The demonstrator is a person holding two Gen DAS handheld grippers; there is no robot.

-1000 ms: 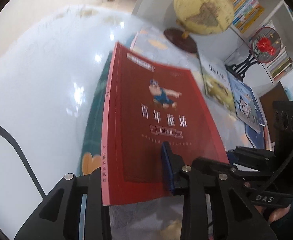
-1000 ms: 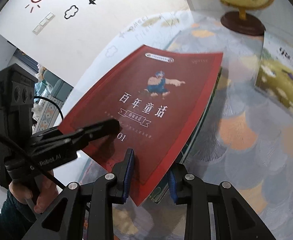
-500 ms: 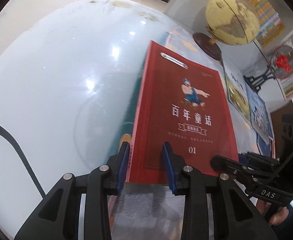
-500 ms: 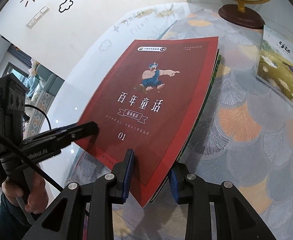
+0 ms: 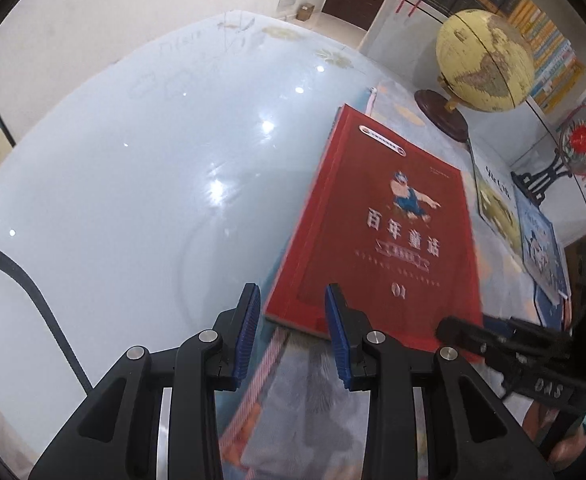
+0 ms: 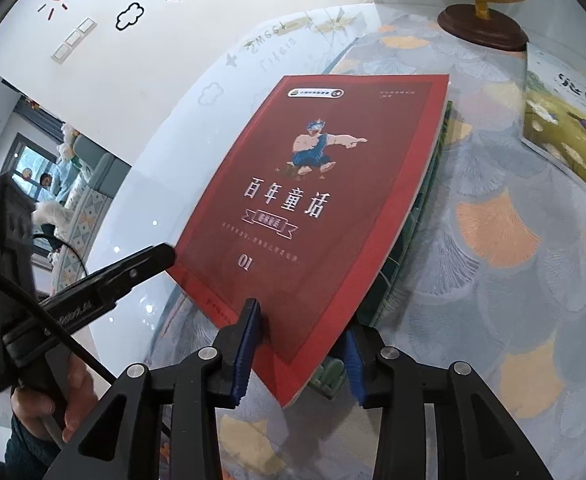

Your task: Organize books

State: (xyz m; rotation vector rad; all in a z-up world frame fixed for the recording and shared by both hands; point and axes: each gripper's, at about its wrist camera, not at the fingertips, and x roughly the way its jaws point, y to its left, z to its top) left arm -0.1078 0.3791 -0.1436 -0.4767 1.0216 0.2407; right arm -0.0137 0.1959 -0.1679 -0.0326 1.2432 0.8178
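Note:
A red book (image 5: 389,232) with a cartoon figure on its cover lies flat on a green book (image 6: 421,216) over the patterned mat. My left gripper (image 5: 293,332) is open at the red book's near left corner, and the pads do not press on it. My right gripper (image 6: 301,352) has the near corner of the red book (image 6: 313,200) between its jaws, which are opening. The right-hand pad stands clear of the book's edge. The left gripper (image 6: 165,254) also shows in the right wrist view, its tip at the book's left corner.
A yellow globe (image 5: 485,60) on a dark wooden base stands at the back. Two picture books (image 5: 497,208) lie to the right of the stack, near a red fan ornament (image 5: 585,140) on a black stand. Glossy white table (image 5: 113,200) stretches left. A hand (image 6: 65,400) holds the left gripper.
The red book has come down from a tilted hold to lie flat on the stack. The left gripper let go of its spine edge and drew back. The right jaws have widened.

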